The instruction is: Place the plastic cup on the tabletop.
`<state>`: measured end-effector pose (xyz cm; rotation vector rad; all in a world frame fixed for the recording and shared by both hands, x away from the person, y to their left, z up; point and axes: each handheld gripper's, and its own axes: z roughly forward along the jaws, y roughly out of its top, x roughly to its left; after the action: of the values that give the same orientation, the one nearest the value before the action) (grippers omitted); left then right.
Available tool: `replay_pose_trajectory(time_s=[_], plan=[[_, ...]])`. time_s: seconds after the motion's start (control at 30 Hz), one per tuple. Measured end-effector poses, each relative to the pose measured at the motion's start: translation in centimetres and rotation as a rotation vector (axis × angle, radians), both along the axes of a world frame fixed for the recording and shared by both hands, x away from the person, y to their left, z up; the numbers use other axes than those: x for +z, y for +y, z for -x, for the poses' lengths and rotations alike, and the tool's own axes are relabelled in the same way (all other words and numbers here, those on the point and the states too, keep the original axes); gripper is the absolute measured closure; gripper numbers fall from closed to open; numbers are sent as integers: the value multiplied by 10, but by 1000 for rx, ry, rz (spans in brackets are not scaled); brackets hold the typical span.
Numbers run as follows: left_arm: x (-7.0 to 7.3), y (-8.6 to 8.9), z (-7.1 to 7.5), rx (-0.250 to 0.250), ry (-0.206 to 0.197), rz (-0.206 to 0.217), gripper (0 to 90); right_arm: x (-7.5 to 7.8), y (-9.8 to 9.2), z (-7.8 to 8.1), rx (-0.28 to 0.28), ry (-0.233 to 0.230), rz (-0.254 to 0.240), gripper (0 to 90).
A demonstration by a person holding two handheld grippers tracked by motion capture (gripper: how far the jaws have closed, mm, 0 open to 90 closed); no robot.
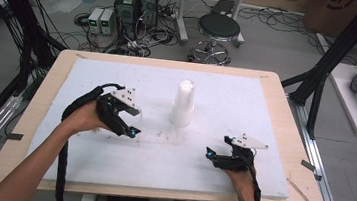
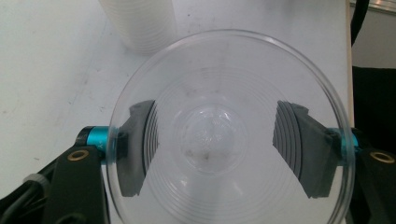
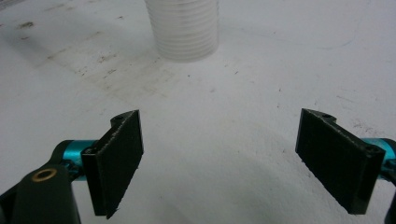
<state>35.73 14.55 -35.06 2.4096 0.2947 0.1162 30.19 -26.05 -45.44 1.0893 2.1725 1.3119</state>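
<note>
A clear plastic cup (image 2: 210,135) lies on its side between the jaws of my left gripper (image 1: 131,126), its mouth turned toward the camera. The ribbed pads (image 2: 140,144) press on its wall from both sides, seen through the plastic. A tall stack of translucent white cups (image 1: 183,103) stands upright near the middle of the white board (image 1: 217,92), just right of and beyond that gripper. The same stack (image 3: 184,28) rises ahead of my right gripper (image 3: 224,154), which rests low at the front right (image 1: 219,147), open, with nothing between its jaws.
The white board lies on a wooden table (image 1: 290,142) whose rim shows all round. Beyond the far edge are a black stool (image 1: 218,29) and computer boxes (image 1: 136,5) on the floor. Black frame posts (image 1: 332,51) flank the table.
</note>
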Motion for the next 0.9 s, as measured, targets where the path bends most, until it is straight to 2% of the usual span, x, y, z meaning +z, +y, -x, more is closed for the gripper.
replay_pose_trajectory(time_s=[0.33,0.47,0.53,0.77,0.9], plan=[[-2,-3,-2,12,-15,-9,309,0,0,1,2,4,-2,151],[-9,-10,-3,30,-29,-13,309,0,0,0,3,1,1,151],[-14,-15,-3,44,-23,-11,310,0,0,0,-2,-1,5,151],[-27,-34,-7,30,-20,-74,311,0,0,0,-3,4,6,152],[-38,-40,-10,40,-4,-89,312,0,1,1,-2,6,7,152]])
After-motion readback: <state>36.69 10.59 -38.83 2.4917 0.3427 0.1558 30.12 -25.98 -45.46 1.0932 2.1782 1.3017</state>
